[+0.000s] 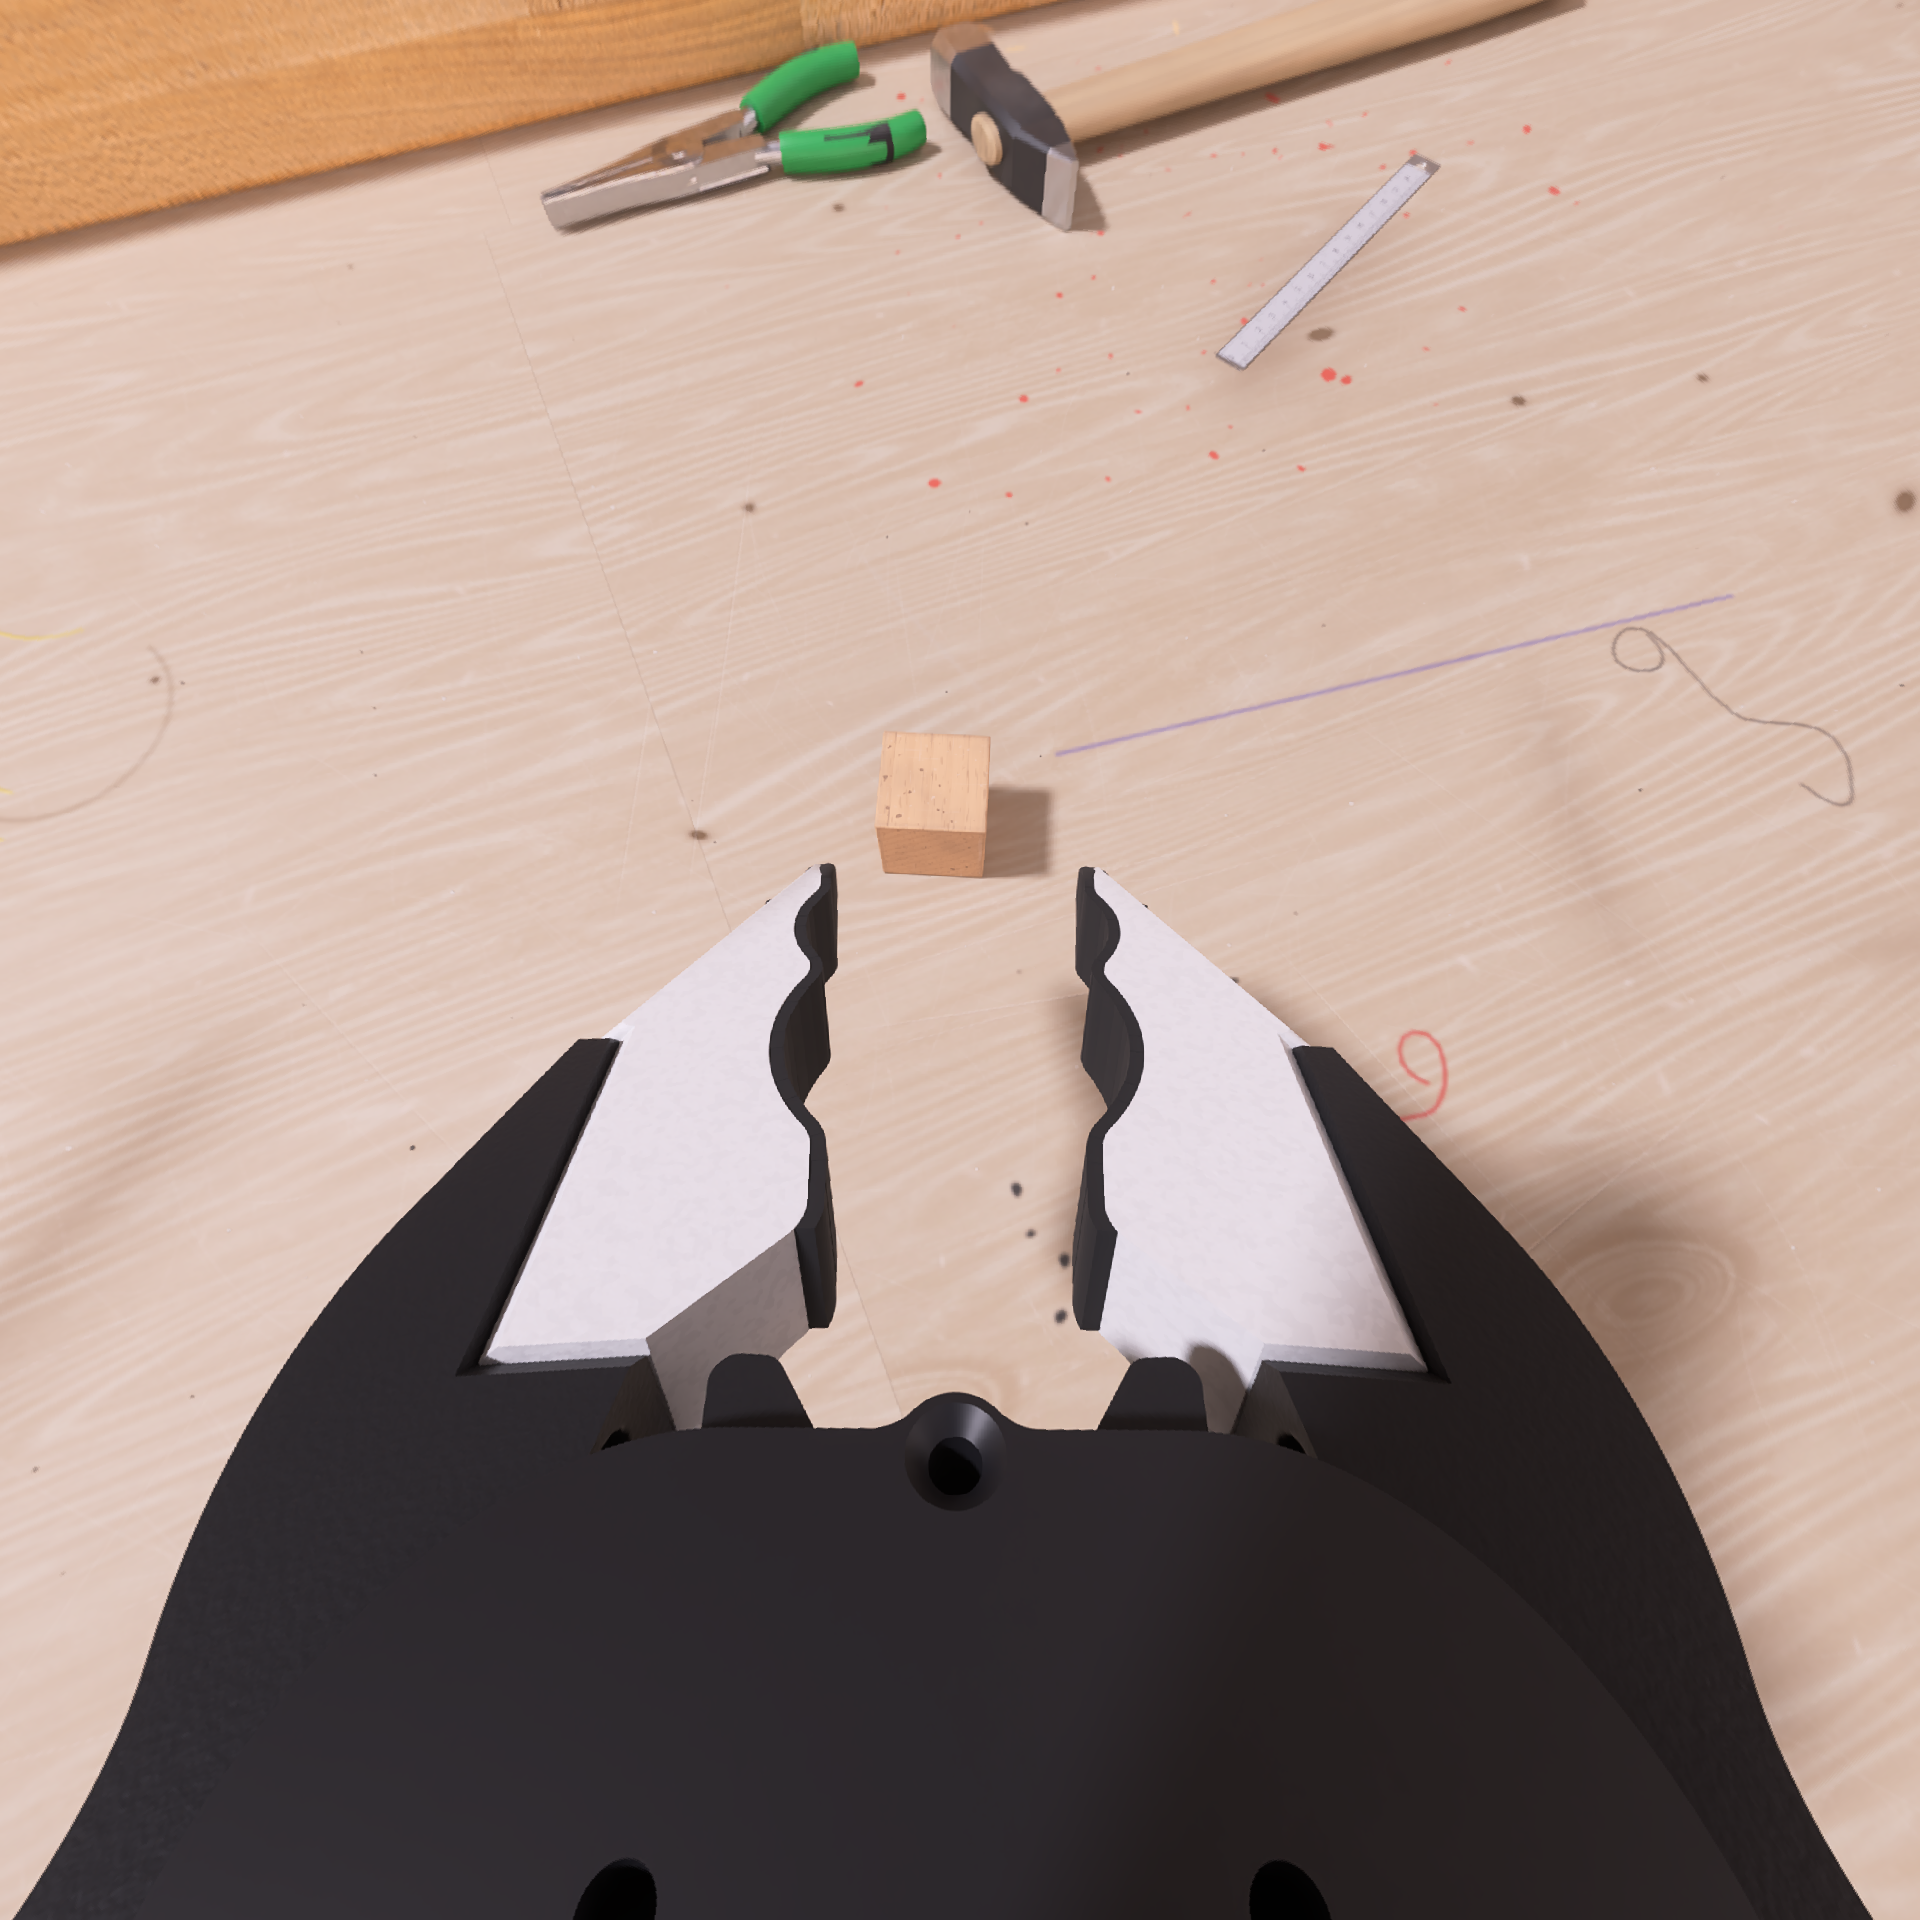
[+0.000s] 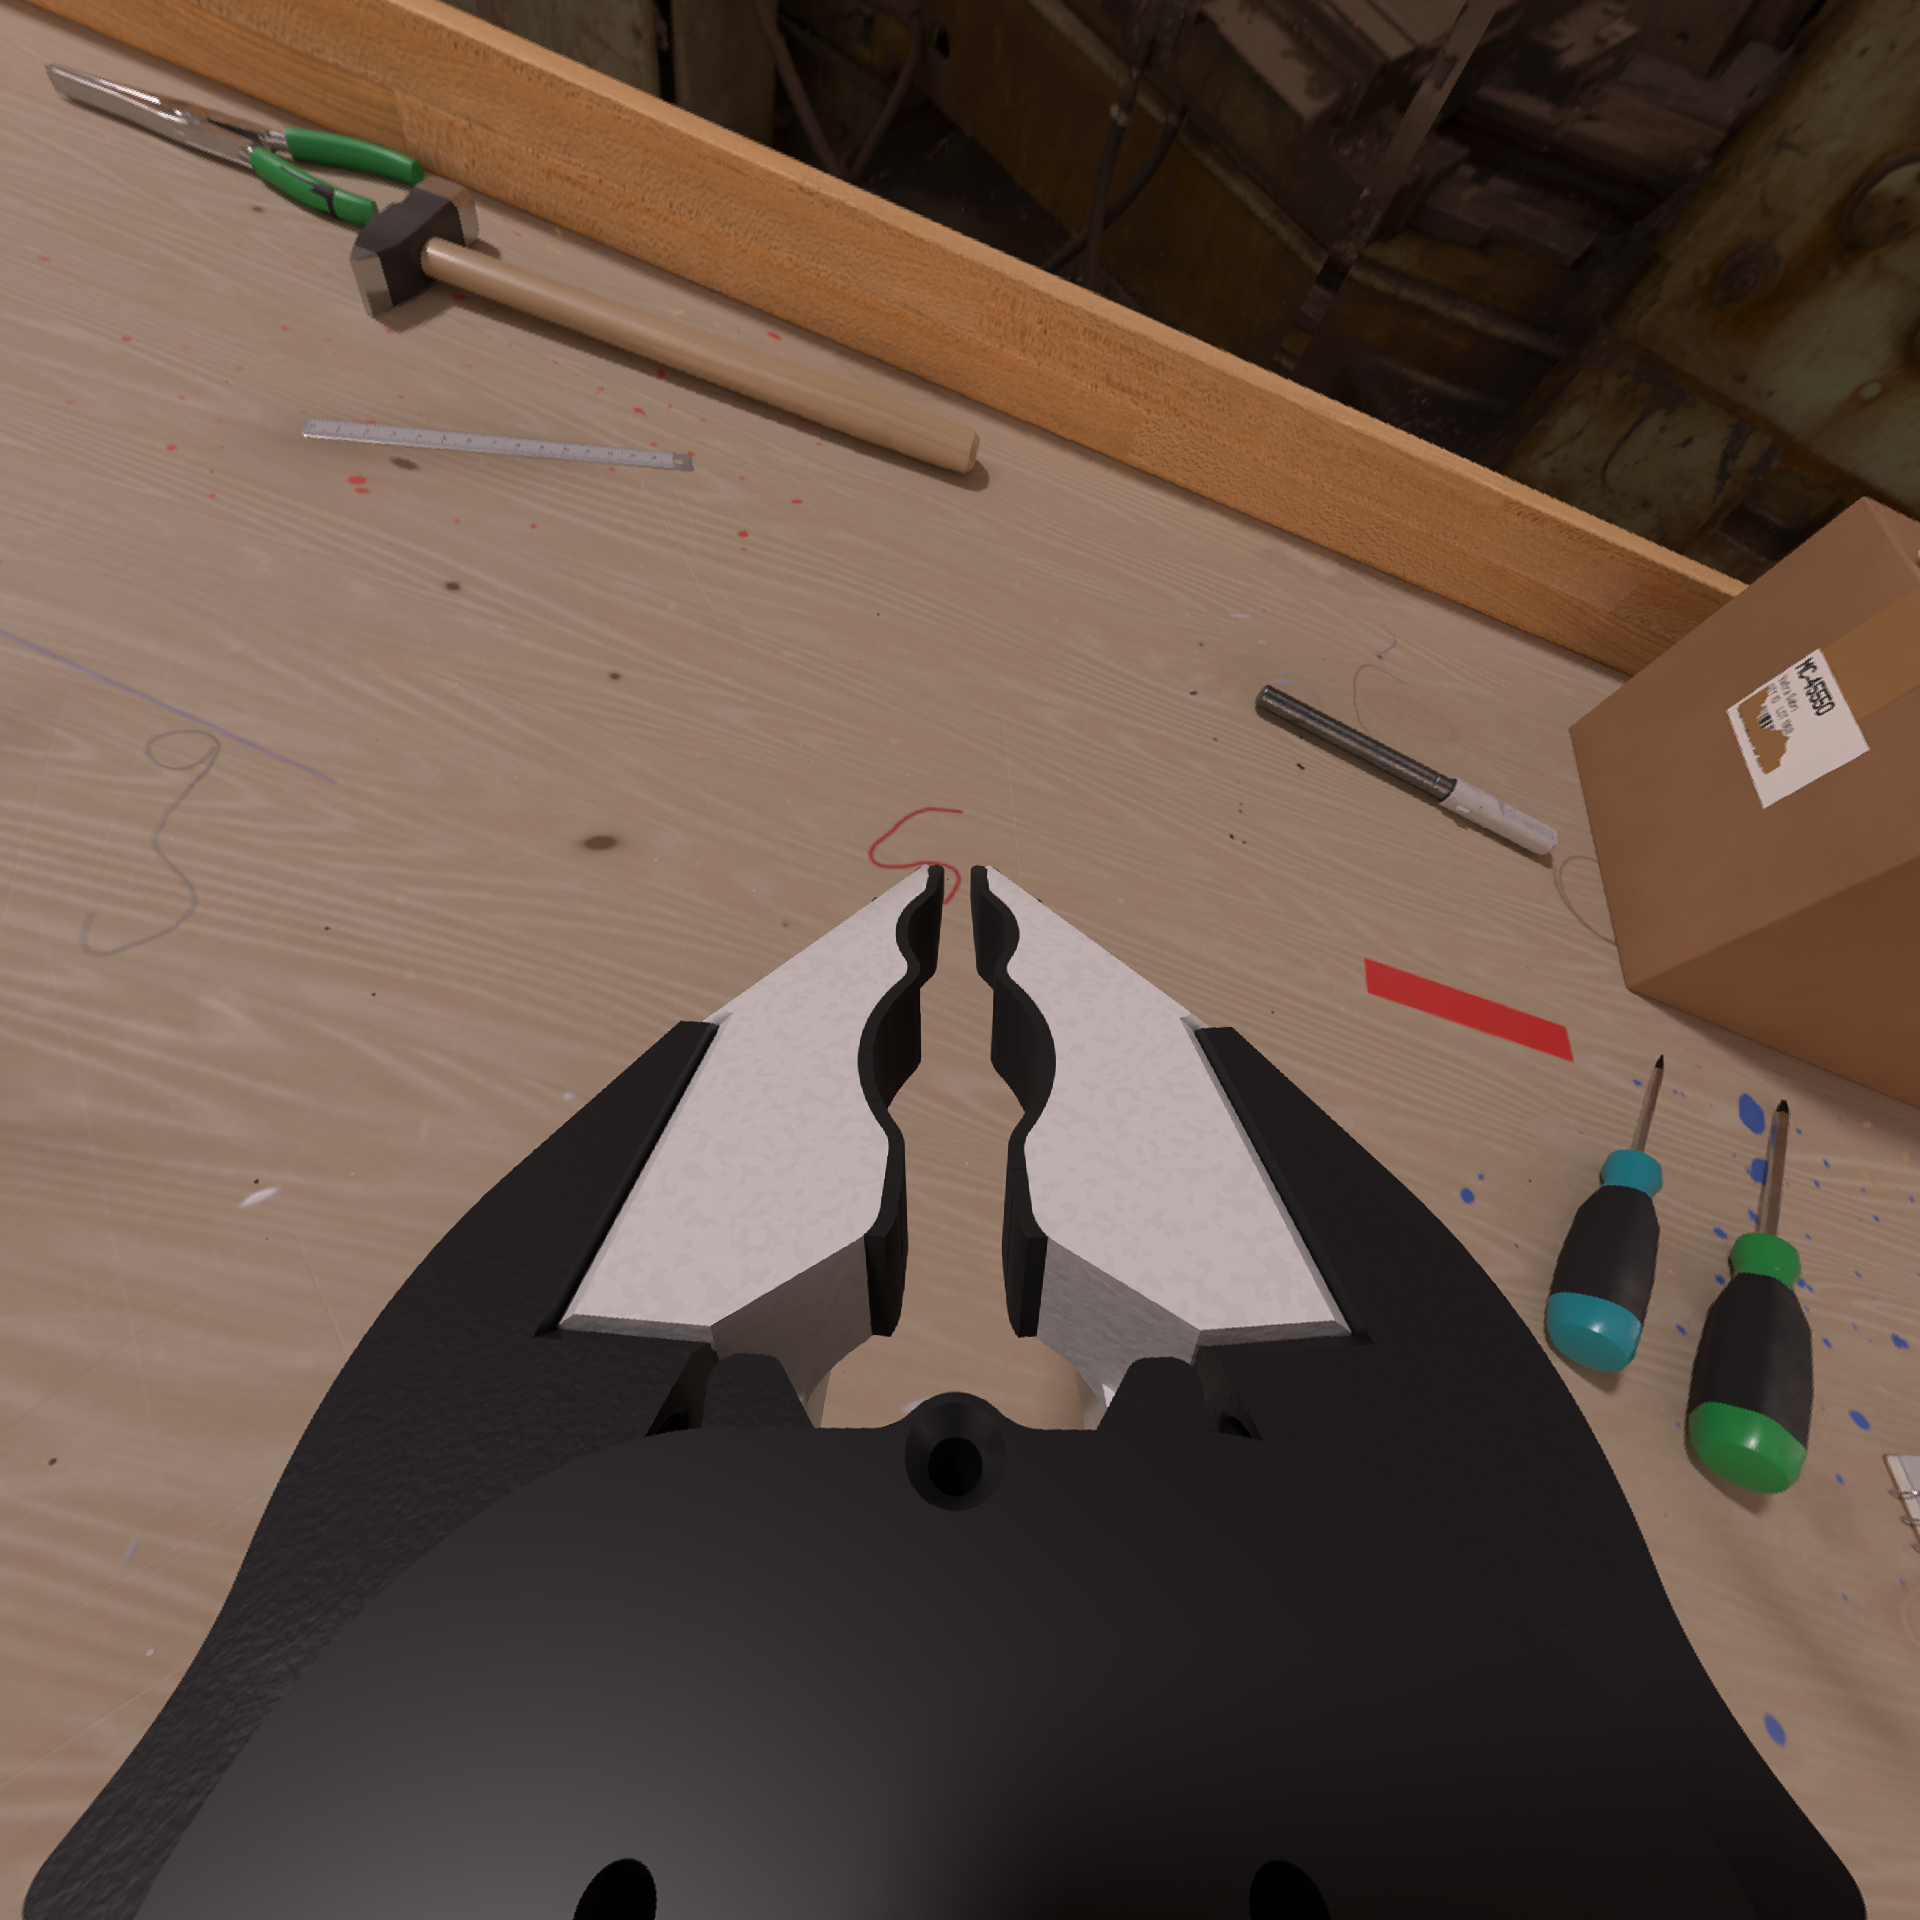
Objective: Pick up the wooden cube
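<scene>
1. The left claw [image 1: 956, 878] has its two fingers spread apart with nothing between them; bare tabletop [image 1: 364, 499] shows through the gap.
2. The wooden cube [image 1: 932, 802] sits on the tabletop just ahead of the left claw's fingertips, a little toward the left fingertip [image 1: 826, 883] rather than centred in the gap. It is not touched by either finger, and it casts a shadow to its right.
3. Far ahead of the left claw, near a raised wooden edge board [image 1: 312, 114], lie green-handled pliers [image 1: 748, 140] and, just to their right, a hammer [image 1: 1039, 114] with a dark head and a pale wooden handle. A metal ruler [image 1: 1328, 262] lies ahead and to the right, apart from the hammer, amid red paint specks.
4. The right claw [image 2: 956, 878] has its fingers drawn nearly together — only a narrow slit remains between the tips, and nothing is gripped.
5. The cube does not show in the right wrist view. Just beyond the right claw's tips is a red scribble [image 2: 904, 836] on the tabletop.
6. To the right of the right claw lie two screwdrivers side by side — one with a teal cap [image 2: 1605, 1262], one with a green cap [image 2: 1756, 1361].
7. Ahead and to the right are a strip of red tape [image 2: 1467, 1008], a dark marker with a white end [image 2: 1403, 767], and a cardboard box [image 2: 1766, 852] bearing a white label.
</scene>
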Robot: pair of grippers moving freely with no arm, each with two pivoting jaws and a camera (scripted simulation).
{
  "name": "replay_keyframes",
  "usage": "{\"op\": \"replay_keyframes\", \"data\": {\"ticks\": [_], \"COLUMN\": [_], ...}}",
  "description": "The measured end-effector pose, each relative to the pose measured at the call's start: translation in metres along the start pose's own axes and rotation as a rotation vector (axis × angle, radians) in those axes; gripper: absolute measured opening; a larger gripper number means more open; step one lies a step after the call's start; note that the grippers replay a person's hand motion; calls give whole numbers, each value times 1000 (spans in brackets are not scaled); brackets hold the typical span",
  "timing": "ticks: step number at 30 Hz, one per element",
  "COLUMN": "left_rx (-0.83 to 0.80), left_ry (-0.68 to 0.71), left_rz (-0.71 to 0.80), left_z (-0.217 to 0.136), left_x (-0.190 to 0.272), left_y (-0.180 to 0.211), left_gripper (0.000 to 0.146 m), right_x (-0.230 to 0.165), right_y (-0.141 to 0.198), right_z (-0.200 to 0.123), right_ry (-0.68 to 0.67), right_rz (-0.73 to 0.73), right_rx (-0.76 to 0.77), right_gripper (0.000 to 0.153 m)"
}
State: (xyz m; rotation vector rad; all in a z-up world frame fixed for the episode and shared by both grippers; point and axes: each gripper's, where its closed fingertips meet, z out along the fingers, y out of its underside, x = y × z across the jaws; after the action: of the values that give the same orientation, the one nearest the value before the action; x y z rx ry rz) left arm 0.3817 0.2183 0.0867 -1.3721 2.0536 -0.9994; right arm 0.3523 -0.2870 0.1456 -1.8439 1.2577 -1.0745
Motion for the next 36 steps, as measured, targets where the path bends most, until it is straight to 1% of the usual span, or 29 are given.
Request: {"op": "replay_keyframes", "data": {"ticks": [5,8,12,16,20,22,28,31,36], "left_rx": [-65,-94,-160,-278,-415,-474,-519,-528,-501], "left_ry": [-34,-61,-39,-33,-49,-30,-10,-7,-1], "left_rz": [-9,12,8,-7,10,-5,13,40,86], "left_z": [11,21,42,61,76,82,85,85,84], "left_x": [-3,-3,0,-3,-8,-5,-3,-6,-9], "left_y": [8,10,11,16,24,28,27,27,25], "left_gripper": [46,46,46,46,46,46,45,36,33], "right_x": [-3,-1,5,19,32,37,45,47,45], "right_y": [-3,-11,-17,-14,-13,-15,-19,-21,-24], "right_z": [-2,-12,-27,-32,-37,-42,-54,-58,-63], "right_ry": [-6,-1,-14,-4,-5,-2,-5,-8,-27], "right_rz": [-12,-17,-7,20,46,55,78,86,95], "right_rx": [-6,27,73,82,91,109,145,159,179], "right_gripper": [7,8,9,9,10,10,9,9,9]}}
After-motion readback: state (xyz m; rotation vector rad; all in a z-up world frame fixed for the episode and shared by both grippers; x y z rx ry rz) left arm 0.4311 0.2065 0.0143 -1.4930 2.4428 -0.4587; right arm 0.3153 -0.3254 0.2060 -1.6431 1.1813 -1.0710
